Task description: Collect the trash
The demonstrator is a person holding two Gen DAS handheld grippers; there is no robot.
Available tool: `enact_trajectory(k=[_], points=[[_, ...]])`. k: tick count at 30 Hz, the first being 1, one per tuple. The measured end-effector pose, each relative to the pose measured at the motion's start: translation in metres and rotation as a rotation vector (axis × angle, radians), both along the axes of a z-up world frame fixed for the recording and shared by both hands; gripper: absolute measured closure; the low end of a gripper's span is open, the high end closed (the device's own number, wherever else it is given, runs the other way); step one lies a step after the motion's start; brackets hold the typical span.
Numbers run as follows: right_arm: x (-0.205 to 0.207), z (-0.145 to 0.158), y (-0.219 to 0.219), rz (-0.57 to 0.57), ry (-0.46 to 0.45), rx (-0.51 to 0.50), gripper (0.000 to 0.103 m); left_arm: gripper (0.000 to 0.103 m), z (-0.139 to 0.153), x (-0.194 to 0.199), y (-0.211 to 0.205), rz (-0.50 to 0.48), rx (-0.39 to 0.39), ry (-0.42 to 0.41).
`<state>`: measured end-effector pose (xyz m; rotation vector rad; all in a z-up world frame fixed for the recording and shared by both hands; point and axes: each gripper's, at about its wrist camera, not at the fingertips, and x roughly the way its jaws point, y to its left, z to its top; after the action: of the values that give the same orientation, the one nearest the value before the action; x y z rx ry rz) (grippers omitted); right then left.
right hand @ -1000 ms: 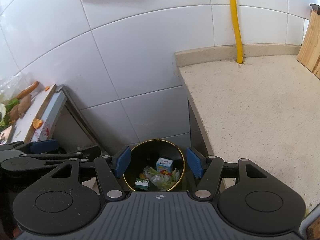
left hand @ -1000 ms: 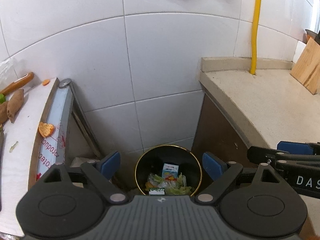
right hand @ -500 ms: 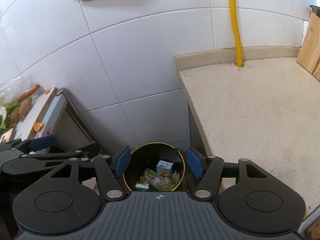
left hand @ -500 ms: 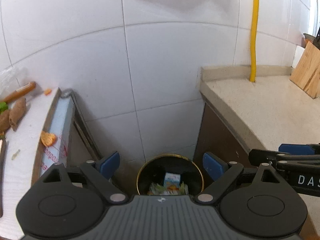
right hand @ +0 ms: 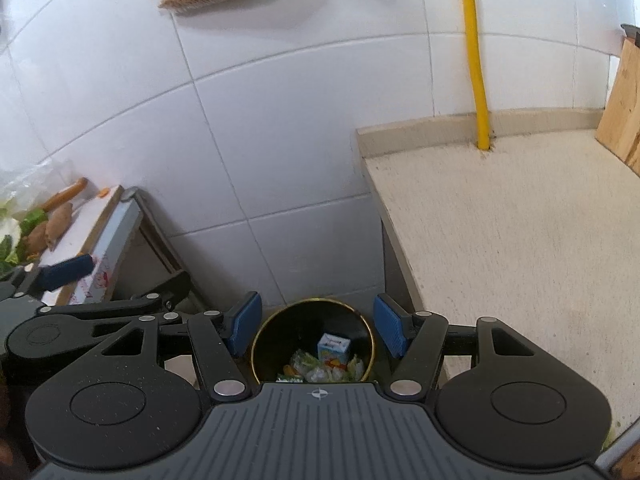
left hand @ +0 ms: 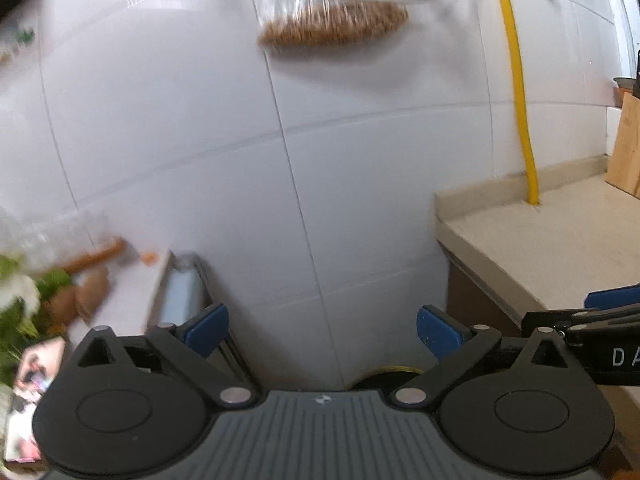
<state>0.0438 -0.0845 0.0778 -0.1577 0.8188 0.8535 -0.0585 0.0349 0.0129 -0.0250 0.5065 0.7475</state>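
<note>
A black trash bin with a gold rim (right hand: 256, 344) stands on the floor between the left table and the counter. It holds a small blue and white carton (right hand: 333, 347) and crumpled wrappers (right hand: 316, 372). My right gripper (right hand: 318, 330) is open and empty, high above the bin. My left gripper (left hand: 322, 330) is open and empty, tilted up at the white tiled wall; only a sliver of the bin rim (left hand: 394, 369) shows there. The left gripper also shows in the right wrist view (right hand: 68, 272), over the table.
A white table (right hand: 100, 236) on the left carries sweet potatoes (right hand: 56, 226), greens and plastic bags. A beige counter (right hand: 520, 240) lies on the right with a wooden block (right hand: 624, 108) and a yellow pipe (right hand: 476, 64). A bag of grain (left hand: 332, 26) hangs on the wall.
My left gripper has tilted up and risen, so the bin has dropped almost out of its view. My right gripper has risen slightly and stays over the bin.
</note>
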Motion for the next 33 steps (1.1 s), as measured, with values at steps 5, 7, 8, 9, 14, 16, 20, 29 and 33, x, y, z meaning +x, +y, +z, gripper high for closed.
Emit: enact_trajectory(k=[5,7,8,9,14,16,20,29,33], points=[[0.001,0.005,0.000,0.005,-0.011,0.008,0.035,0.006,0.002,-0.001,0.005,-0.006,-0.030,-0.005],[0.001,0.006,0.000,0.004,-0.014,0.003,0.035,0.004,0.001,-0.003,0.001,-0.001,-0.003,-0.008],[0.001,0.006,0.000,0.004,-0.017,0.002,0.035,0.003,0.001,-0.004,-0.003,0.006,0.020,-0.016],[-0.001,0.007,-0.001,0.006,-0.023,0.002,0.035,0.003,0.000,-0.007,-0.008,0.012,0.062,-0.034],[-0.010,0.012,-0.005,0.028,-0.060,0.012,0.034,0.003,-0.008,-0.014,-0.033,0.071,0.266,-0.082],[-0.011,0.014,-0.005,0.033,-0.076,0.013,0.034,0.003,-0.009,-0.016,-0.033,0.075,0.260,-0.094],[-0.010,0.014,-0.005,0.045,-0.077,0.006,0.034,0.003,-0.010,-0.018,-0.032,0.080,0.264,-0.106],[-0.011,0.019,-0.003,0.059,-0.095,0.052,0.034,0.003,-0.007,-0.020,-0.044,0.116,0.452,-0.173],[-0.014,0.025,-0.003,0.061,-0.129,0.074,0.034,0.003,-0.005,-0.021,-0.048,0.132,0.548,-0.206]])
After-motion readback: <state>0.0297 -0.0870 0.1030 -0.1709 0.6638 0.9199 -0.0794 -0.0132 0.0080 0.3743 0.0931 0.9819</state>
